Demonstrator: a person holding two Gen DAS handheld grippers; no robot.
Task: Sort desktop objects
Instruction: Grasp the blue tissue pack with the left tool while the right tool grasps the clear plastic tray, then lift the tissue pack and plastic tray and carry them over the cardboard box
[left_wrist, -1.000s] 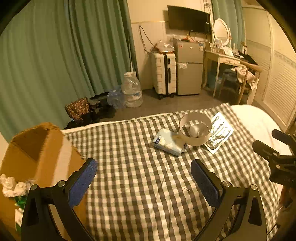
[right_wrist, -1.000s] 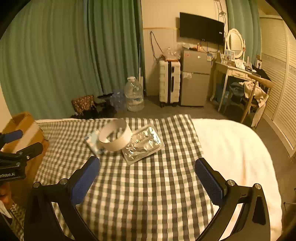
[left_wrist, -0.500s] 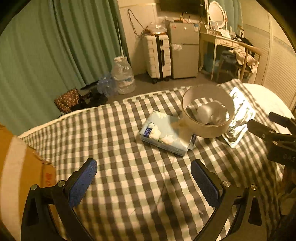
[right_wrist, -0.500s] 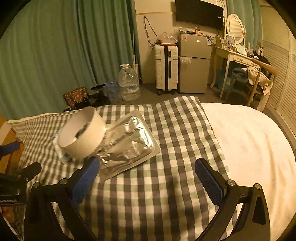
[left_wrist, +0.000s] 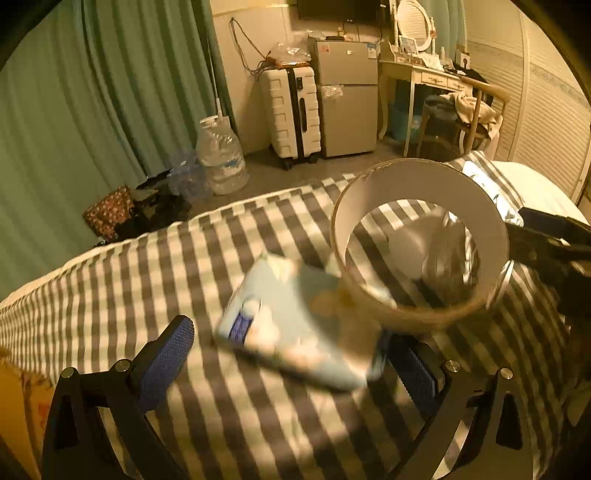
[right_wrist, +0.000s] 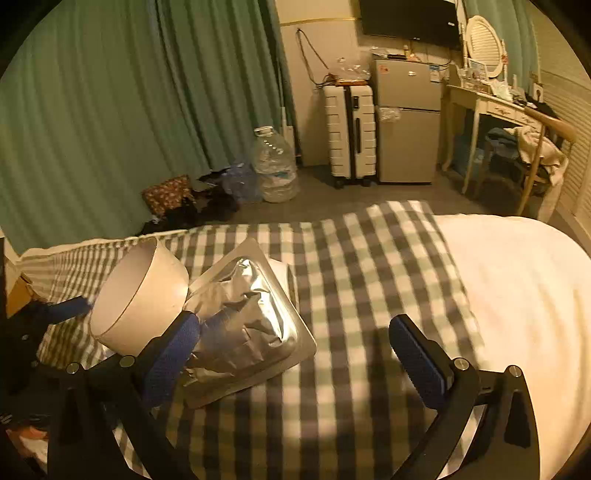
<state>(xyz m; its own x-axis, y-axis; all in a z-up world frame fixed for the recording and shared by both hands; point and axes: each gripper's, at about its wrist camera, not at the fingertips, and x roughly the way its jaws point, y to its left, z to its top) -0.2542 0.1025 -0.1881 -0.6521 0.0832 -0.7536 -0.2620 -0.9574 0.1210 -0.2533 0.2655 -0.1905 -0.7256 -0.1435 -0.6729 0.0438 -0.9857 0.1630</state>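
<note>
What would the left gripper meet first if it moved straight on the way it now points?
Most likely the light blue tissue pack, which lies right between the open jaws of the left gripper. The white ring stands just behind it; the picture is blurred, so depth is uncertain.

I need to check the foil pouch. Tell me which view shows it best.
The right wrist view: the foil pouch lies almost fully exposed beside the white ring. In the left wrist view only slivers of it show through and behind that ring.

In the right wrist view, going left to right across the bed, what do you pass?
White paper ring → silver foil pack → bare checked cloth → white bedding.
</note>
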